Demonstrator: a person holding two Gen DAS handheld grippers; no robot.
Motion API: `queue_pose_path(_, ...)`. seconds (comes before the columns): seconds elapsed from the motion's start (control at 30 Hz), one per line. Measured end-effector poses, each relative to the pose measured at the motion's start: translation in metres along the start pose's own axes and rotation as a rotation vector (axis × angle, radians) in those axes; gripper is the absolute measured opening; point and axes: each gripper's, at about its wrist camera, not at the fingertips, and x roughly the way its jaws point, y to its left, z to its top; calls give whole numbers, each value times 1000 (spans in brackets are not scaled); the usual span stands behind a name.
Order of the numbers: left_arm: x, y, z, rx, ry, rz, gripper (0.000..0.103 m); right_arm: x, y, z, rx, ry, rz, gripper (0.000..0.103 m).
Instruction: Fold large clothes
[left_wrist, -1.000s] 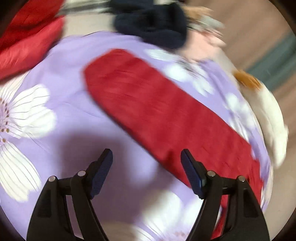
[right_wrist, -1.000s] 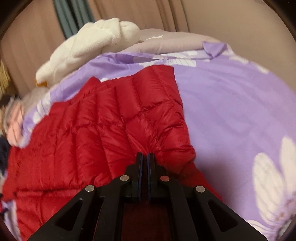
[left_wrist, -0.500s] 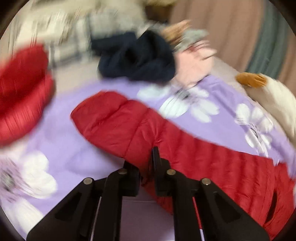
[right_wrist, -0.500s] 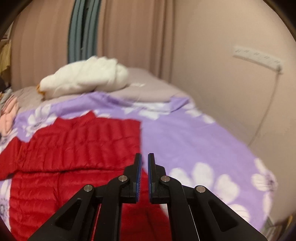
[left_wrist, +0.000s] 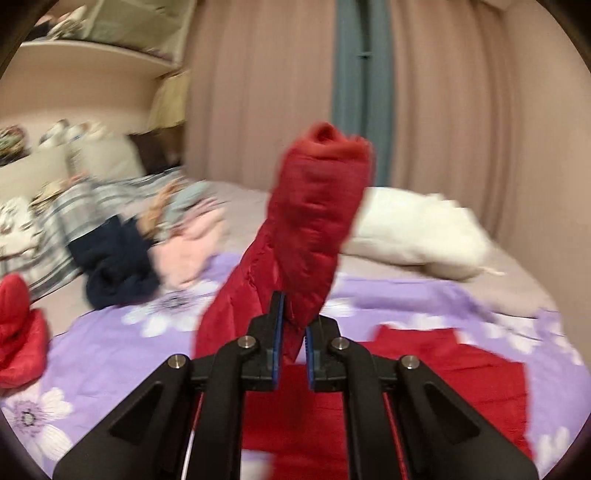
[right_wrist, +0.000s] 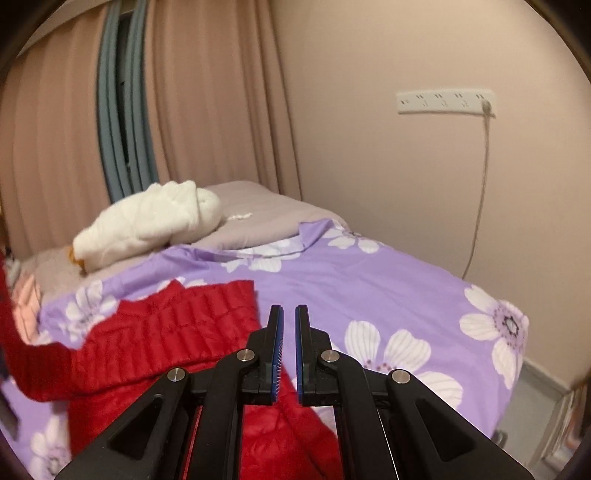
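1. Left fingers (left_wrist: 293, 332) are pinched on the red sleeve (left_wrist: 314, 221) of a jacket (right_wrist: 177, 332), holding it lifted off the bed (right_wrist: 369, 280) so it stands upright with its open cuff at the top, probably so it can be carried across the body for a fold
2. Right fingers (right_wrist: 289, 347) are closed to a narrow slit with nothing between them, hovering above the jacket's near edge
3. Jacket lies spread flat on the bed, its body under both grippers; flat like this it should take a clean crease
4. Its shell is a puffy quilted fabric with a slight sheen, stitched in narrow horizontal channels; it looks light, springy and likely slippery
5. Bed cover is smooth purple cloth printed with big white flowers
6. White plush toy (right_wrist: 147, 225), soft and lumpy, rests at the head of the bed
7. Loose pile of clothes (left_wrist: 147, 236), dark blue, pink and striped, sits to the left, apart from the jacket, perhaps waiting its turn
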Motion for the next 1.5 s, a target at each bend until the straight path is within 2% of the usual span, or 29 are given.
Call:
queue_pose_path(0.2,-18,-106,-8,54,52,-180,10,-34,-27,12,58,-66,-52,0)
queue_pose_path(0.33,-11,-165,-29,93,125,-257,10,-43,-43,16,104,-95,-65,0)
queue_pose_path(0.4,-1,-187,-42,101,170,-260,10,-40,-48,17,85,-96,-98,0)
queue_pose_path(0.57,11,-214,-74,120,258,-229,12,-30,-63,15,100,-77,-113,0)
queue_pose_path(0.6,12,-215,-78,127,275,-225,19,-29,-65,15,103,-74,-116,0)
queue_pose_path(0.63,13,-214,-79,129,292,-228,25,-29,-69,15,106,-70,-117,0)
queue_pose_path(0.7,10,-210,-77,96,307,-255,53,-26,-71,14,121,-56,-119,0)
queue_pose_path(0.77,-1,-203,-71,50,278,-286,66,-29,-71,13,131,-48,-118,0)
queue_pose_path(0.83,-15,-195,-59,36,232,-319,70,-34,-68,12,120,-47,-118,0)
queue_pose_path(0.93,-30,-185,-46,54,186,-326,70,-38,-58,13,98,-54,-108,0)
queue_pose_path(1.03,-32,-161,-38,34,174,-307,70,-41,-45,14,91,-58,-60,0)
queue_pose_path(1.17,-20,-111,-41,-2,161,-191,68,-20,-20,14,30,-31,-27,3)
queue_pose_path(1.33,13,-45,-60,-31,196,-42,51,11,22,7,-49,5,23,3)
queue_pose_path(1.43,35,-13,-70,-69,237,3,36,26,46,6,-91,4,49,4)
queue_pose_path(1.47,44,-5,-73,-79,259,18,29,31,51,7,-96,5,57,11)
queue_pose_path(1.5,52,2,-76,-90,271,29,26,40,61,8,-107,9,70,34)
